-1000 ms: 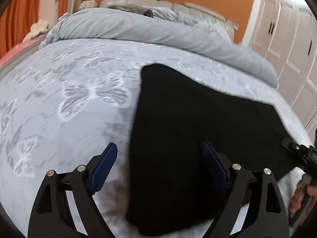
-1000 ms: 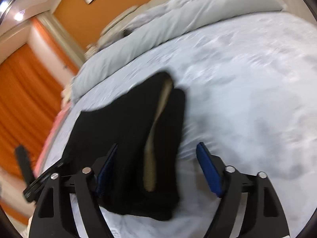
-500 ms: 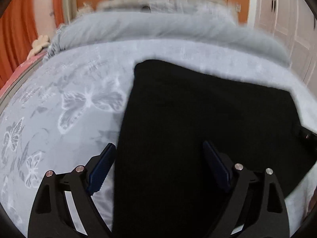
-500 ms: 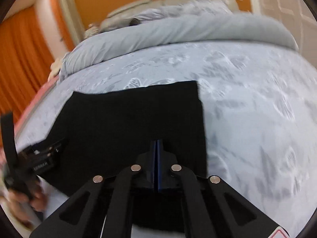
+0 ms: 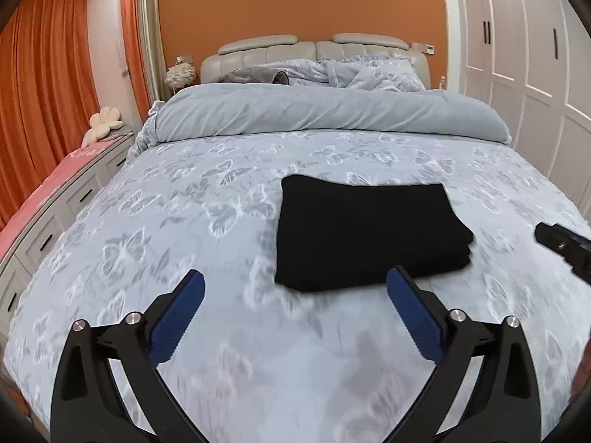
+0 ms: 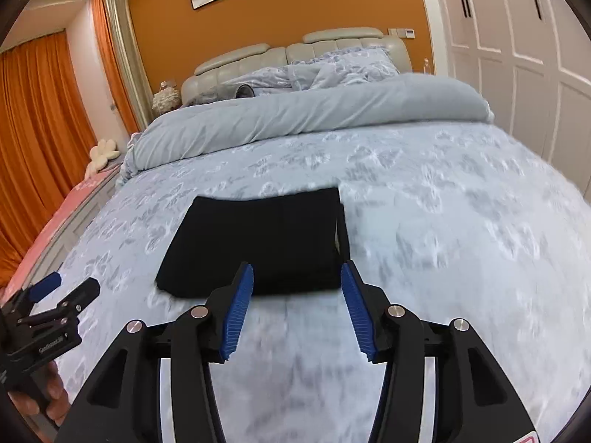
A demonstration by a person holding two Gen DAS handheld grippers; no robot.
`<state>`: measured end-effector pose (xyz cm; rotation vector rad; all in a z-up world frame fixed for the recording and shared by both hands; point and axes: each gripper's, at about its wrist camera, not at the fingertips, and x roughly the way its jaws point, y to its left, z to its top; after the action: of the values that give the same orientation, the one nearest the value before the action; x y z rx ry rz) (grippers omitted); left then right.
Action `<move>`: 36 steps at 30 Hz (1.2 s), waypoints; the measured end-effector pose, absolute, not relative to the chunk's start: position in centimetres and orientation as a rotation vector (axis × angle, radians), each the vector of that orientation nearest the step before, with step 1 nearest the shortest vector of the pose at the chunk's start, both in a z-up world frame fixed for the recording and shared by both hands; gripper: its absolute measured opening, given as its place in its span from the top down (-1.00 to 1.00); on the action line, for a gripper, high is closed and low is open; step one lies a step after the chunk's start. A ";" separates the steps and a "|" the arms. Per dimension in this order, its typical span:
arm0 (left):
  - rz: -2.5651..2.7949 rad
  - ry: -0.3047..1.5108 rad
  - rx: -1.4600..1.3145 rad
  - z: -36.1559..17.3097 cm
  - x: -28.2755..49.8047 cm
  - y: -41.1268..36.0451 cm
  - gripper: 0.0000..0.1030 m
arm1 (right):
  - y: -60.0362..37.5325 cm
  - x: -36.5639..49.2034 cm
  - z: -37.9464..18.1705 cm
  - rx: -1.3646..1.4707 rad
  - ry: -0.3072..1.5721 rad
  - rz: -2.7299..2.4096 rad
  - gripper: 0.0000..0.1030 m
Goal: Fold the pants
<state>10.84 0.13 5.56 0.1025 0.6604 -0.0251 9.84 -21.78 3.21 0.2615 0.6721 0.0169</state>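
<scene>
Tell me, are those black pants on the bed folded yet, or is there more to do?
They look done: the black pants lie as a compact folded rectangle on the butterfly bedspread. Nothing is in hand; the left hand-held gripper and right hand-held gripper are both empty, jaws opening, clear of the cloth. Little seems left, perhaps only tidying an edge.

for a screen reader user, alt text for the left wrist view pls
Folded black pants lie flat on a butterfly-print bedspread. The left claw hovers in front of them, empty, jaws opening wide. A rolled grey duvet lies beyond.

Small white lettering on left tongs (image 6: 55, 288) body, possibly "GoldenLi", blurred.
</scene>
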 end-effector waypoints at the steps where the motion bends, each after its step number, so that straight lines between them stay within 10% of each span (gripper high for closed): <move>1: -0.027 0.667 0.108 5.2 9.9 0.0 -0.89 | -21.7 8.7 2.4 0.273 0.692 0.022 0.04; 36: -0.020 0.714 0.080 -0.3 6.2 2.4 -0.89 | -18.2 6.1 -1.7 0.127 0.718 -0.017 -0.33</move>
<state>6.16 2.36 -0.29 0.0795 0.7136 -0.0202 6.08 -18.22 -1.72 0.1267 0.7180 -0.0173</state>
